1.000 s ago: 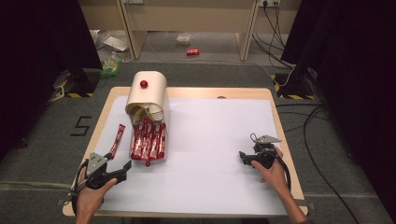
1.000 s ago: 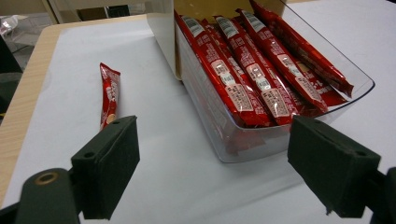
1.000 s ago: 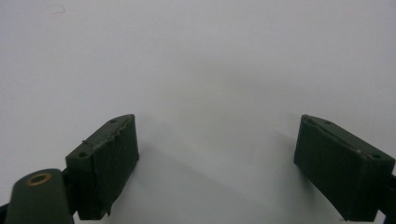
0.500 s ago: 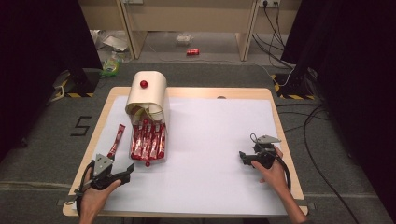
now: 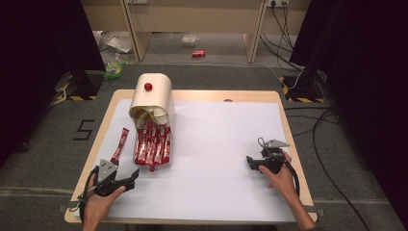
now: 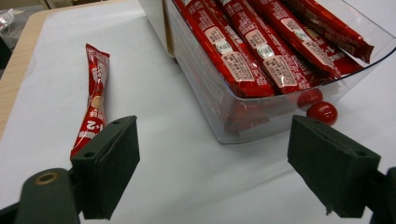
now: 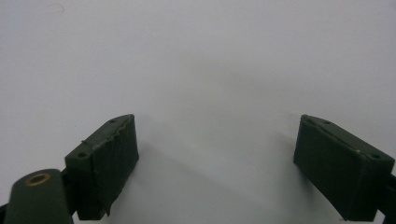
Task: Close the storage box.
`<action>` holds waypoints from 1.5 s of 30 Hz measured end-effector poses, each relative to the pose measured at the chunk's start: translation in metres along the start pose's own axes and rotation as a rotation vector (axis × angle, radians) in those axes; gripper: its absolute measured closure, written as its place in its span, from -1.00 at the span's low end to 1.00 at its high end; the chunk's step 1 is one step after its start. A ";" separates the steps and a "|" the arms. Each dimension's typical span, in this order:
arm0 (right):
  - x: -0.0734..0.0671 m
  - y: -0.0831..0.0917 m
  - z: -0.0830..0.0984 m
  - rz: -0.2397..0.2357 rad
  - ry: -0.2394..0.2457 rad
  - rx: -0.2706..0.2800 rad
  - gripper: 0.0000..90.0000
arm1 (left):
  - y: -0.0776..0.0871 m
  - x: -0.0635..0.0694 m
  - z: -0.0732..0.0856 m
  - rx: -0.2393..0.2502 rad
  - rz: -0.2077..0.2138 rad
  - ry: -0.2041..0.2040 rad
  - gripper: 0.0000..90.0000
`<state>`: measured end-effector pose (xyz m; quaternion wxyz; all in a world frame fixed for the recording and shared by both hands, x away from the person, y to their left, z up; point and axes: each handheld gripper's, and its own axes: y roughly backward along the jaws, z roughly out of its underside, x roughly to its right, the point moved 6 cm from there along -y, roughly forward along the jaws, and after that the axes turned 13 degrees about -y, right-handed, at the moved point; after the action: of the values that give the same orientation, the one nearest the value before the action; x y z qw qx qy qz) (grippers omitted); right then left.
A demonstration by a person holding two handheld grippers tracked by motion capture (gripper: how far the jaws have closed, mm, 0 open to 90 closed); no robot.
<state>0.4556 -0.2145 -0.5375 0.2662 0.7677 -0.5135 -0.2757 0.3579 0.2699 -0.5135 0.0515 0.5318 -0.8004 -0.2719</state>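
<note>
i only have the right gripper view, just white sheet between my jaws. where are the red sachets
Observer: They lie in a clear tray on the table's far left, seen from the high view, across from your right hand-held gripper.
Operator: any loose ones
Observer: One loose sachet lies flat on the white sheet, left of the tray and apart from it.
Operator: what's the left hand doing
Observer: The left hand-held gripper is open near the front edge, pointing at the tray, holding nothing.
Operator: anything else near the tray
Observer: A small red ball sits by the tray's front wall.
</note>
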 end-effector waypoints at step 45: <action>0.000 0.000 0.000 0.002 0.002 -0.001 -0.69 | -0.029 0.002 -0.022 0.045 -0.013 -0.025 -0.69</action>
<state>0.4554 -0.2146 -0.5374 0.2675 0.7674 -0.5137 -0.2751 0.3891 0.2512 -0.5098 0.0277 0.5345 -0.8034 -0.2610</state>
